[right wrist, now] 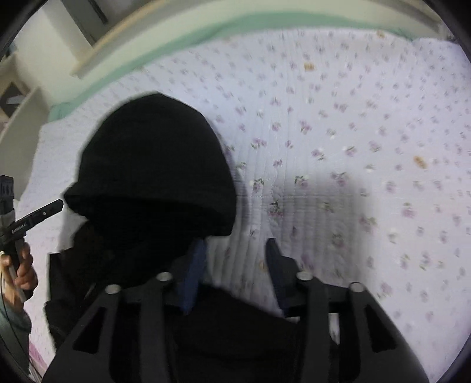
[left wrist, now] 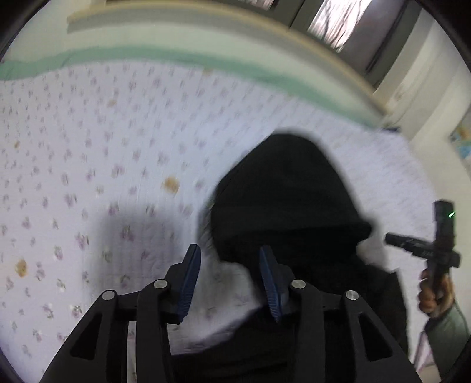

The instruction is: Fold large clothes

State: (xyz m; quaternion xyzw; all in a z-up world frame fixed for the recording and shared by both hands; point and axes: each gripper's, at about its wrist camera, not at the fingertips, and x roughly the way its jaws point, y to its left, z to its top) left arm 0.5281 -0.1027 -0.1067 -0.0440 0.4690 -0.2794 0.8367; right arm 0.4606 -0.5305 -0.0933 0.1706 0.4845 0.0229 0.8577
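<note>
A black hooded garment (left wrist: 288, 191) lies on a white quilt with small purple flowers (left wrist: 88, 147). Its rounded hood points toward the far edge of the bed. In the left wrist view my left gripper (left wrist: 229, 256) is open, its blue-padded fingers apart just above the garment's left edge, holding nothing. In the right wrist view the same garment (right wrist: 153, 165) fills the left half, and my right gripper (right wrist: 235, 250) is open at its right edge, over the quilt (right wrist: 353, 132). Each gripper shows in the other's view, held by a hand: the right one (left wrist: 438, 244), the left one (right wrist: 26, 221).
A mint green band (left wrist: 206, 63) and a pale wooden frame (left wrist: 265, 26) run along the far side of the bed. A window with a curtain (left wrist: 338, 20) is beyond. White shelving (right wrist: 17, 117) stands at the left in the right wrist view.
</note>
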